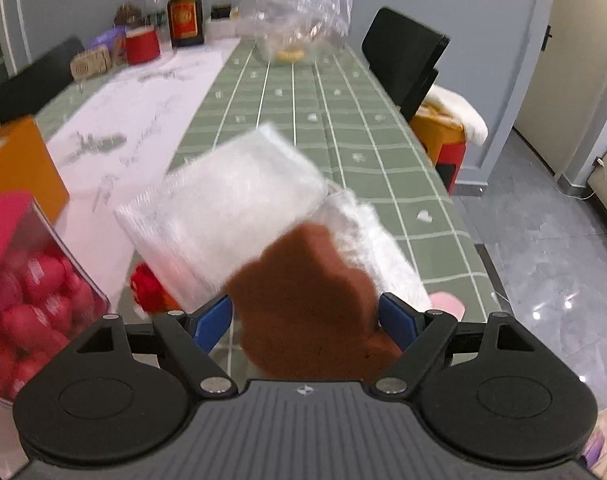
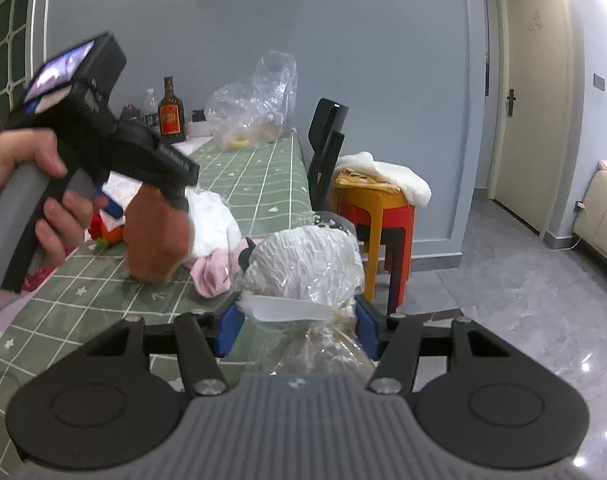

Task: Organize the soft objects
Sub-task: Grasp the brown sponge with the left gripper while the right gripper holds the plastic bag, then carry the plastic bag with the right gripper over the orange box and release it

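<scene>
A brown plush toy [image 1: 303, 300] fills the gap between the blue pads [image 1: 213, 320] of my left gripper [image 1: 305, 312], which is shut on it. In the right wrist view a hand holds that left gripper [image 2: 151, 204] from the left, and the brown plush toy [image 2: 155, 236] sits low over the green checked tablecloth [image 2: 263, 176]. Just beyond it lies a white crinkly bundle [image 1: 223, 208]. My right gripper [image 2: 297, 328] is shut on a clear plastic bag of white stuffing [image 2: 303, 268] near the table's right edge.
A pink cloth [image 2: 215, 276] and a small red-orange toy [image 2: 107, 232] lie by the plush. A clear box of red balls [image 1: 35, 300] and an orange box [image 1: 19, 160] stand left. A brown bottle [image 1: 185, 12] and a big clear bag [image 1: 299, 12] stand far back. A stool [image 2: 375, 208] is beside the table.
</scene>
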{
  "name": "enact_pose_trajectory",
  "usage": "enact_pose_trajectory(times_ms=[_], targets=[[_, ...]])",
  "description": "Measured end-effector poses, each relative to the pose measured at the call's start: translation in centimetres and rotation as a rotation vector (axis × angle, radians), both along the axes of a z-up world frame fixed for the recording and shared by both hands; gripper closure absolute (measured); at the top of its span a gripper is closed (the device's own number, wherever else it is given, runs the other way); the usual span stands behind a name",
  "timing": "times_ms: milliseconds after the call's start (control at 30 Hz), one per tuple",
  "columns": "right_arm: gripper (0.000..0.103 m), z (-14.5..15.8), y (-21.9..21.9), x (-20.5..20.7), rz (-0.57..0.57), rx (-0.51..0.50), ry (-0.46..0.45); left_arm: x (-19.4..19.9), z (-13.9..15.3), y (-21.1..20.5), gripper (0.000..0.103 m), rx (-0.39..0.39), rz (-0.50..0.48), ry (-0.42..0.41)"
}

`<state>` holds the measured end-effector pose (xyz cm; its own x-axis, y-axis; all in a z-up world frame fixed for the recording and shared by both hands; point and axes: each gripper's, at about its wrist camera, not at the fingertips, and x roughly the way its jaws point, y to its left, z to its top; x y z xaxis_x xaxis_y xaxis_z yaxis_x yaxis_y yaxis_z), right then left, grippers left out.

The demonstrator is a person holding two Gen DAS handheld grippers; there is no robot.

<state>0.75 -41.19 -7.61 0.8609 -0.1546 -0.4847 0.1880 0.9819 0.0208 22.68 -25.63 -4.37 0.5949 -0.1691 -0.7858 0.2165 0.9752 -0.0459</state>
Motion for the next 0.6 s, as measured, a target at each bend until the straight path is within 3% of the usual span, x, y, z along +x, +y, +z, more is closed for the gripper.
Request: enact_pose_trajectory(times_ms=[67,200,600], targets=[[0.045,-0.1,-0.3,0.1,-0.001,0.011,-0.003,0.1,-0.3,0.2,0.007,-0.026,0.01,0.011],[0.045,-0.1,-0.2,-0.1,0.0,0.019,-0.009,-0.6,0.5,1.2,0.019,-0.07,0.012,0.008],[0.045,1.0,1.3,-1.0,0.016,0.033,-0.054,-3.5,6.1,5.2,0.02,-0.112,-0.042,-0.099]])
